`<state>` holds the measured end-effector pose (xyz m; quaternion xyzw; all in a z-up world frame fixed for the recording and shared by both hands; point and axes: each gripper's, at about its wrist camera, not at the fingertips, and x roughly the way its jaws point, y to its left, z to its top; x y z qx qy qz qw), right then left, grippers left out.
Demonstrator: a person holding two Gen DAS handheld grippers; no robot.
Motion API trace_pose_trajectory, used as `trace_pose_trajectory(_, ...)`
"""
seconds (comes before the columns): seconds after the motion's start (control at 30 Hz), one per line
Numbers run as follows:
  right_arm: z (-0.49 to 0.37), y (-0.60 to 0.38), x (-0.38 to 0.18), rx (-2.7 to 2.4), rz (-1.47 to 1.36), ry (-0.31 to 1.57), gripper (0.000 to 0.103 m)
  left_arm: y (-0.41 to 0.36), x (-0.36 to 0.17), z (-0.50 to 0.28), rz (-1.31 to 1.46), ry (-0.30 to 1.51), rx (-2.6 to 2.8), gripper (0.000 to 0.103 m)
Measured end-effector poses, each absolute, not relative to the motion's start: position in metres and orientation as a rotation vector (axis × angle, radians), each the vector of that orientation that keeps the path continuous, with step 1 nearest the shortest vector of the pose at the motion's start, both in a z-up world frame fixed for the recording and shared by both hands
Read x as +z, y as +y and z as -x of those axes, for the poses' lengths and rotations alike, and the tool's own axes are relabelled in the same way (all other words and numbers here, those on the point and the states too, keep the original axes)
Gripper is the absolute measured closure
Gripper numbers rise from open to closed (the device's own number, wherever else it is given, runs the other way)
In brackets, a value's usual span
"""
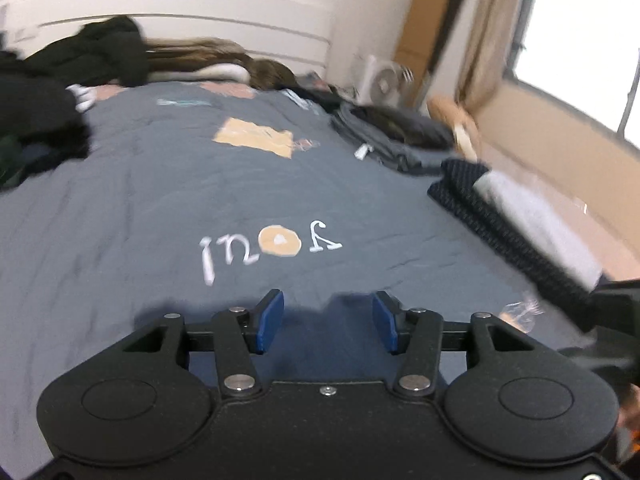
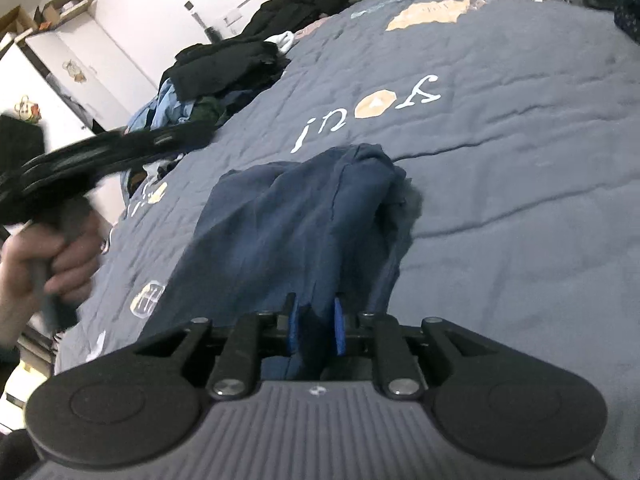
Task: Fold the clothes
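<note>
We find our right gripper [image 2: 316,330] clenched on a navy garment [image 2: 296,216] draped mid-frame over the grey bedspread [image 2: 500,160], our left gripper [image 1: 326,320] released above bare quilt, dark unfolded clothes [image 2: 224,68] heaped upper left, folded pile [image 1: 384,132] upper right.

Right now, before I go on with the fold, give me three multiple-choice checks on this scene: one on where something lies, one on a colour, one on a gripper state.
1. Where is the heap of unfolded dark clothes?
A. On the floor
B. At the bed's edge near the white cabinet
C. On the windowsill

2. What colour is the garment in the right gripper?
A. Navy blue
B. Red
C. White

3. How is the left gripper?
A. Shut on cloth
B. Open and empty
C. Out of view

Answers:
B: the heap lies on the quilt.
A: the garment in the right gripper is navy.
B: the left gripper holds nothing.
</note>
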<state>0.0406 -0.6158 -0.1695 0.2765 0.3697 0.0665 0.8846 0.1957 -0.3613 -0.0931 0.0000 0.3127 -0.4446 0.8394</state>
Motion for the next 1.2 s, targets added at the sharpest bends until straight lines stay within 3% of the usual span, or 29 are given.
trace_pose_trajectory(0.23, -0.012, -0.595, -0.156, 0.079, -0.563, 0.736, 0.081, -0.295, -0.124, -0.125, 0.194, 0.744, -0.808, 0.054)
trace_pose_trajectory(0.57, 0.065, -0.553, -0.132, 0.043, -0.630, 0.543, 0.080, -0.259, -0.139, -0.095, 0.585, 0.817, -0.887, 0.054)
trace_pose_trajectory(0.77, 0.094, -0.531, -0.137, -0.003, -0.476, 0.592, 0.080, -0.259, -0.123, -0.067, 0.092, 0.730, -0.789, 0.054)
trace_pose_trajectory(0.87, 0.107, -0.519, -0.139, -0.028, -0.389, 0.621, 0.072, -0.255, -0.120, -0.050, -0.149, 0.672, -0.770, 0.054)
trace_pose_trajectory(0.9, 0.111, -0.516, -0.140, -0.030, -0.371, 0.627, 0.065, -0.253, -0.122, -0.047, -0.199, 0.667, -0.764, 0.054)
trace_pose_trajectory(0.97, 0.114, -0.511, -0.144, -0.023, -0.362, 0.640, 0.061, -0.252, -0.127, -0.041, -0.271, 0.673, -0.758, 0.054)
trace_pose_trajectory(1.2, 0.113, -0.491, -0.159, -0.053, -0.235, 0.664, 0.061, -0.250, -0.150, -0.030, -0.445, 0.687, -0.715, 0.054)
